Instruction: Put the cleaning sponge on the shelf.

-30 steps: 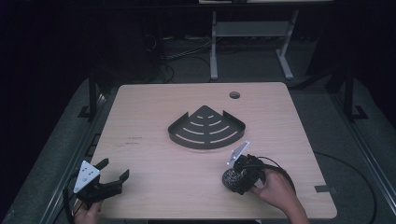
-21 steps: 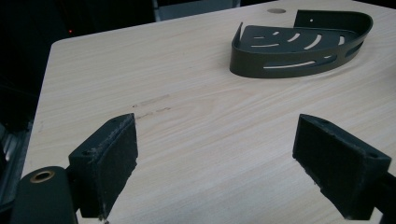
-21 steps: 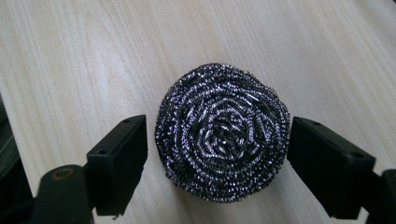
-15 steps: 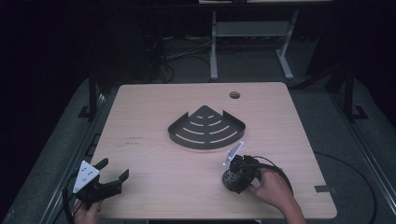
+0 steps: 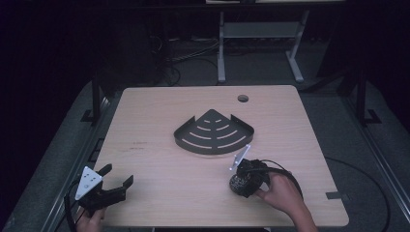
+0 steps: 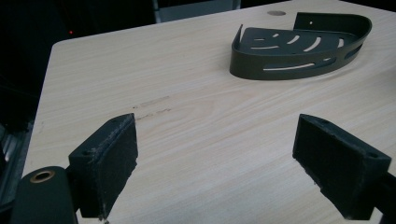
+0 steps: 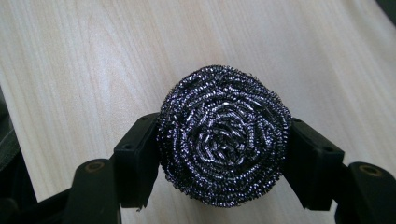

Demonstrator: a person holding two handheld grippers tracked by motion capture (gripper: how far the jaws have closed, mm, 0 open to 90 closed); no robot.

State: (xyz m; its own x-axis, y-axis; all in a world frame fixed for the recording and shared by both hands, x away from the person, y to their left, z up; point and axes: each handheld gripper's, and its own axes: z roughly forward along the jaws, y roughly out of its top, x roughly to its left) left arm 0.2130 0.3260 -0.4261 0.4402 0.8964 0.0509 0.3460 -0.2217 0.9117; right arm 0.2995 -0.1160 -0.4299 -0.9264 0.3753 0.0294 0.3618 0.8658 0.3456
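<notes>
High view, left to right. At the lower left of the frame my left gripper [image 5: 117,180] rests low over the bare wooden table [image 5: 154,116], its jaws spread wide with nothing between them; in the left gripper view the two black pads [image 6: 108,163] stand well apart over plain wood. I judge it parked there to leave the working area free.

At the centre of the frame lies the black corner shelf basket [image 5: 213,132], a quarter-round metal tray with curved slots in its floor, its rounded wall turned toward the bottom of the frame. In the left gripper view it sits at the upper right [image 6: 299,46], well apart from the left jaws. A round cable hole [image 5: 242,98] marks the table above and right of it.

Lower right of centre, my right gripper [image 5: 240,182] holds the steel wool scourer [image 5: 239,183], just below the basket's rounded wall and apart from it. Its jaws have just been closing; the right gripper view shows them pressed against both flanks of the coiled scourer [image 7: 224,135], which bulges slightly between them. I grip it across its width because the springy coil gives under the pads and seats firmly. The scourer is at the table surface, and I cannot tell whether it is lifted clear. I judge the basket its likely destination.
</notes>
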